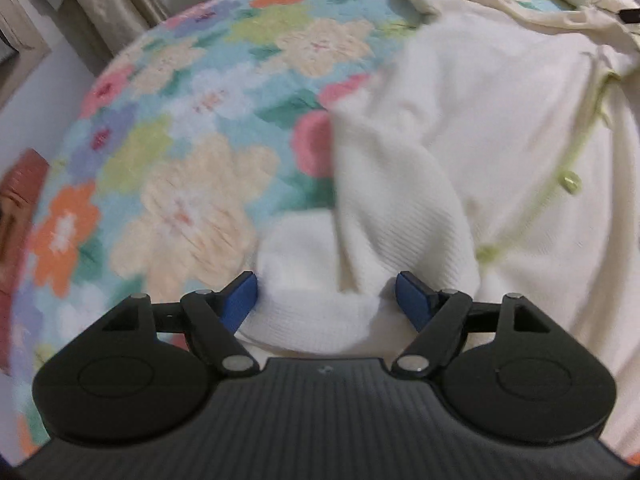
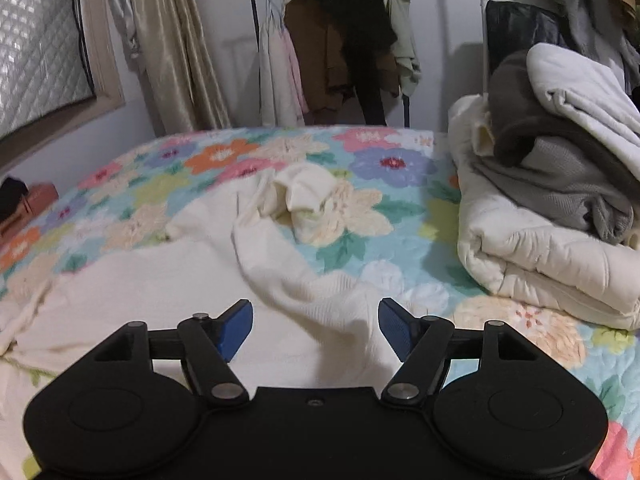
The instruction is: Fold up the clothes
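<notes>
A cream knit cardigan (image 1: 500,128) with pale green trim and buttons lies spread on the flowered bedspread (image 1: 192,128). In the left wrist view one sleeve runs down toward me, and its ribbed cuff (image 1: 316,304) sits between the blue pads of my left gripper (image 1: 325,294), which is open and not pressing on it. In the right wrist view the cardigan (image 2: 168,280) lies flat on the left, with a sleeve (image 2: 280,248) trailing to a bunched cuff (image 2: 308,196) farther up the bed. My right gripper (image 2: 316,322) is open just above a fold of that sleeve, nothing clamped.
A stack of folded bedding and grey garments (image 2: 552,200) stands at the right of the bed. A clothes rack (image 2: 340,40) with hanging clothes and a beige curtain (image 2: 172,52) line the far wall. A brown object (image 1: 18,216) sits off the bed's left edge.
</notes>
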### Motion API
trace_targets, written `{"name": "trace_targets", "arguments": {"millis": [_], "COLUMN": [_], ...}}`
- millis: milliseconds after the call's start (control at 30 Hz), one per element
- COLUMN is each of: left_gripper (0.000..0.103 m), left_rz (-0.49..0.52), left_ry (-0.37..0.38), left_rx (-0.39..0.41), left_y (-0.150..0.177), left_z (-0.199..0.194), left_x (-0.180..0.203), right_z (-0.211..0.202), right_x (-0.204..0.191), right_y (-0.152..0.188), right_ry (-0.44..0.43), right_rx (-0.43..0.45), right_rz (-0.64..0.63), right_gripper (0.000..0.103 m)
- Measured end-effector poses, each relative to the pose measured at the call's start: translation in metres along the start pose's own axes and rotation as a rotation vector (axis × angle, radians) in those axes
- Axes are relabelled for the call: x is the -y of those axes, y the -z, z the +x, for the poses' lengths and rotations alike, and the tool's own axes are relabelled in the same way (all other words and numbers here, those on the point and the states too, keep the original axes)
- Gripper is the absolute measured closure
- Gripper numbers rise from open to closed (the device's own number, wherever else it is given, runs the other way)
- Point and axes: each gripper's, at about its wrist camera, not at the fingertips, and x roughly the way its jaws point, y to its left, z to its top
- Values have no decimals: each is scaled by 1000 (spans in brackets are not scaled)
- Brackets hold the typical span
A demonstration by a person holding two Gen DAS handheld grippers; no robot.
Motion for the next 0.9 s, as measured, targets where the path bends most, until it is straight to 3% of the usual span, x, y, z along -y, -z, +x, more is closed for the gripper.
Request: {"name": "trace_targets", "arguments": {"millis": [100,200,333,433,500,533,600,633,700,767,900], "left_gripper": [26,26,25,25,68,98,99,99,99,100,100], "left_rz": [-31,-68,15,60,25,-46,-187,-238,-225,-147,-254], "left_ry": [10,79,66,40,15,-3,-39,-30,-109,-264,-318], "left_rx": [68,132,167,147,83,35,-60,-62,-26,19,102], "left_y": [9,13,10,3,-6,-12,-23,-28,-45,-64,-102], "left_z": [-13,-30,-41,-32,-15,-7,8,8,4,1,-13], "left_x": [6,13,41,54,51,42,25,16,3,-12,-62], "right_z": [1,2,5,9,9,10,11,12,13,15,20], "right_x": [-5,-15,-10,11,15,14,10,9,7,7,10], "right_y": [4,4,4,11,17,18,18,19,20,21,23], "right_ry": [-32,-75,-64,-102,-117,-113,-111,-136,-179,-184,-188], "right_rx": [-24,-41,-93,-149,-157,-160,-166,-180,-198,-200,-206], "right_rz": [9,-23,-77,16,28,11,-25,-36,-54,-65,-44], "right_gripper": [29,28,26,26,26,26,26,25,25,25,25]}}
